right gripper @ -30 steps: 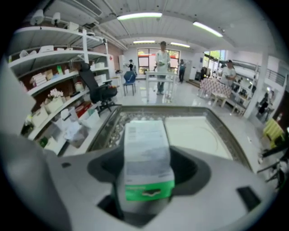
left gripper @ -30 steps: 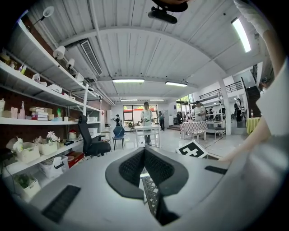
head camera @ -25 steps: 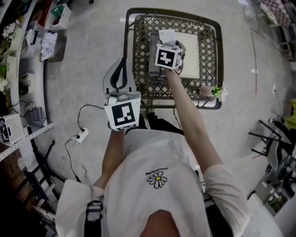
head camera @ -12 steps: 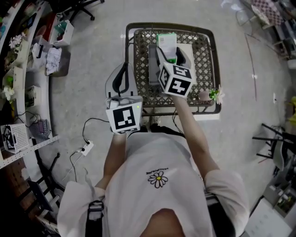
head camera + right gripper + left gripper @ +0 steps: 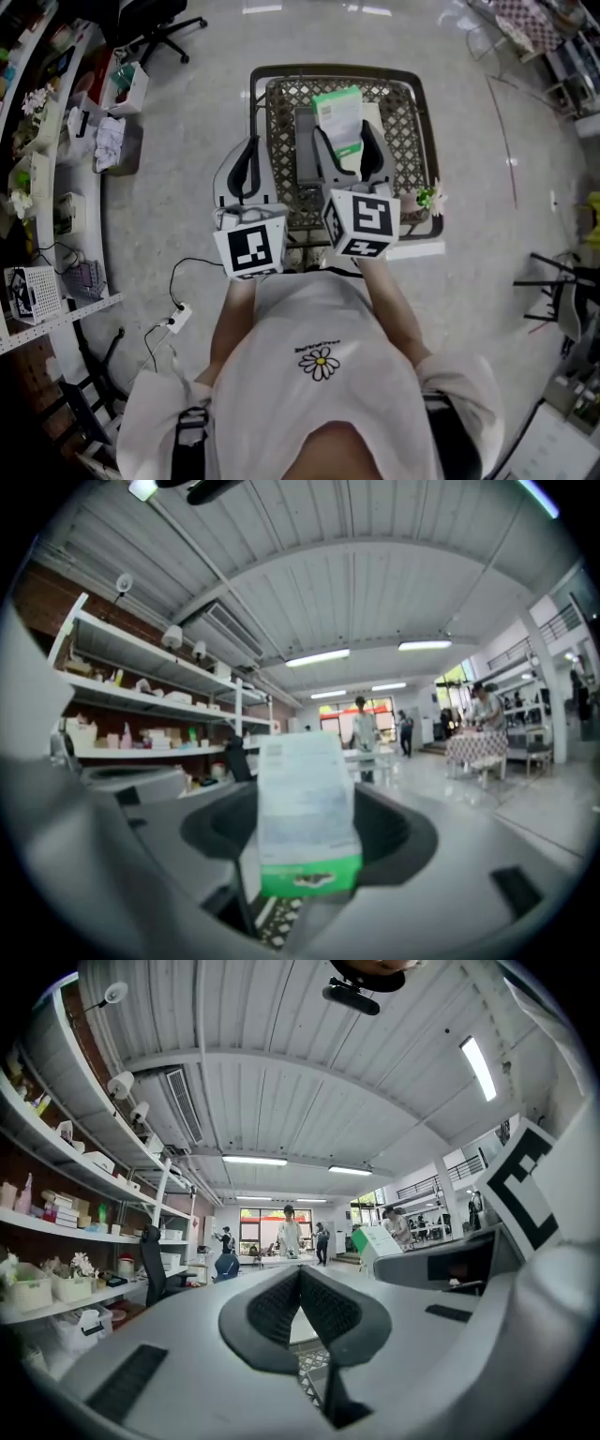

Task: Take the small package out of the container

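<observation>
Package held over the basket
Both arms reach forward, side by side; right gripper (image 5: 345,148) fingers clamp the package (image 5: 337,112) above the basket (image 5: 280,117), while left gripper (image 5: 246,165) view shows fingers (image 5: 269,1312) together, empty

A black office chair (image 5: 157,19) stands near cluttered shelves (image 5: 28,178), a white power strip (image 5: 177,317) on the floor (image 5: 178,122).

small package (image 5: 305,808) — print blurred | container (image 5: 405,117) — near rim partly hidden
</observation>
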`<state>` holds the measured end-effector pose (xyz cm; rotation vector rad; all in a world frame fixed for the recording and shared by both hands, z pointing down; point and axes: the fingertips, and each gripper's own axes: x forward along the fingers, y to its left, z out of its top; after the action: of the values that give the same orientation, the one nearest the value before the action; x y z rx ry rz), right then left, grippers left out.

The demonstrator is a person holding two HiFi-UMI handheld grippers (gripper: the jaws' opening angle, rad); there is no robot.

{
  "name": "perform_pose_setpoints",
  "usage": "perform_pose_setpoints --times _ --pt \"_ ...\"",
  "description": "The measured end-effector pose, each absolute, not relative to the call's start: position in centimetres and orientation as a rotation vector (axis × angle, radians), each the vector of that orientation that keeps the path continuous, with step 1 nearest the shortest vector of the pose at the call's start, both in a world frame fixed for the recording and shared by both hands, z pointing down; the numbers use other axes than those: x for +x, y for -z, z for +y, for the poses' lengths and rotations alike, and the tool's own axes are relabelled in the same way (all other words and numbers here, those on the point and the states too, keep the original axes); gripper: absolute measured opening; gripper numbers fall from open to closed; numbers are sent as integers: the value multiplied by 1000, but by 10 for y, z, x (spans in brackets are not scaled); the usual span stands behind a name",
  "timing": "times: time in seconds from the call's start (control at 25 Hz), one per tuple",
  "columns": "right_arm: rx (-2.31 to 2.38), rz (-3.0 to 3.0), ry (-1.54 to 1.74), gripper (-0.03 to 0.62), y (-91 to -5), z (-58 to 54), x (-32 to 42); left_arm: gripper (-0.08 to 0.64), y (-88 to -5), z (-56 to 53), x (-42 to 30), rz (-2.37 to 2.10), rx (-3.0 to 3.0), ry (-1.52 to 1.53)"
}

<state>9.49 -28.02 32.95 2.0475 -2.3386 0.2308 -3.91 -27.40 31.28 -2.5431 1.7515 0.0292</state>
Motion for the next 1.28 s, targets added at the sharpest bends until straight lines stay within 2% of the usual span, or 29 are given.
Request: perform_pose_setpoints --times 0.28,1.28 --pt "2090 -2326 -96 316 -316 -260 105 26 -301 -267 -30 1723 -2556 -95" --pt "2060 -2300 -173 316 -329 -256 117 26 -302 -261 -28 1752 -2539 -68"
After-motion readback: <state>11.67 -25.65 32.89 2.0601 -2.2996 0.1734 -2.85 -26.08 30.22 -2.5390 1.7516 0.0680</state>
